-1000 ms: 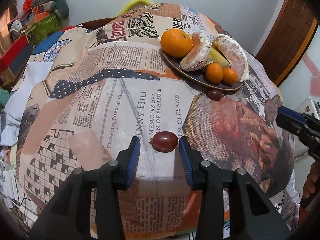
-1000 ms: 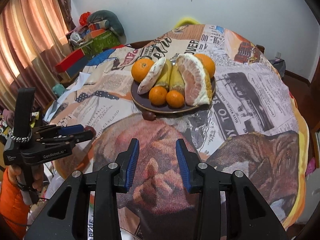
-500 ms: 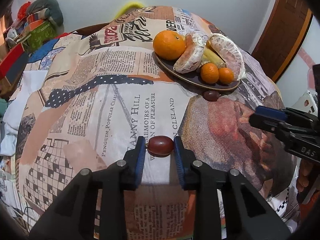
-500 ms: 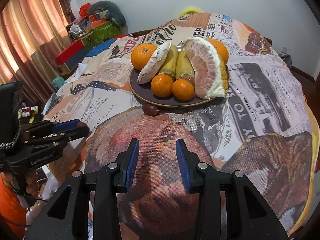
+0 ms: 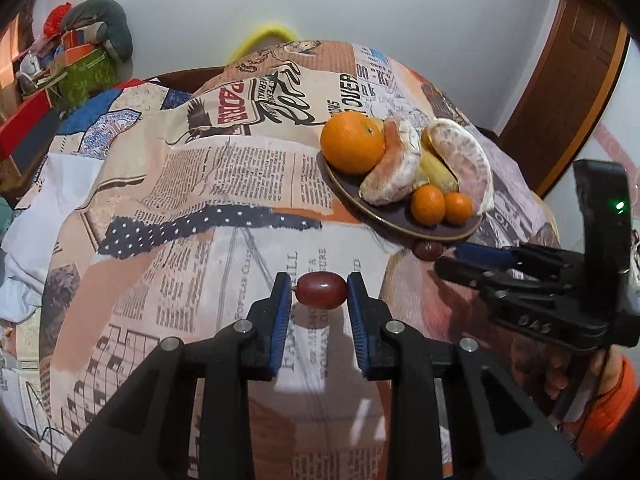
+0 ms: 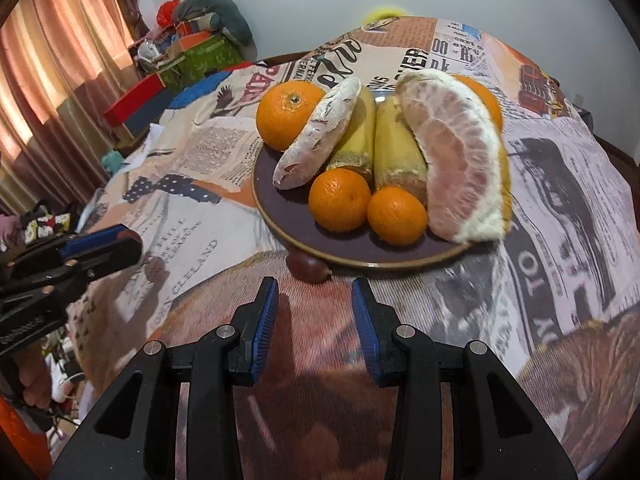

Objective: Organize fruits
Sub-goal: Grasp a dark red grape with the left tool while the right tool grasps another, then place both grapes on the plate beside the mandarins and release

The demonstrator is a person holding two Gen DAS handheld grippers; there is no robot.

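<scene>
While most fruit is arranged on the plate (image 6: 280, 216), one grape (image 5: 321, 289) is pinched by the left gripper (image 5: 320, 300); another grape (image 6: 308, 270) lies before the spread right gripper (image 6: 315, 300).

On the tablecloth (image 6: 560, 208) stands a plate (image 6: 280, 200) with oranges, bananas and pomelo pieces, one grape (image 6: 309, 267) touching its near rim, another grape (image 5: 321, 289) further left.

Second grape (image 6: 308, 267) at the near rim of the plate (image 6: 280, 200): top tucked under the rim in the right wrist view. Second large orange (image 6: 482, 96) mostly hidden behind the pomelo wedge (image 6: 460, 160). Bananas (image 6: 396, 148) partly covered by wedges and small oranges (image 6: 340, 200). Left gripper (image 6: 120, 240) cut off at the left edge; can't read its grip there.
</scene>
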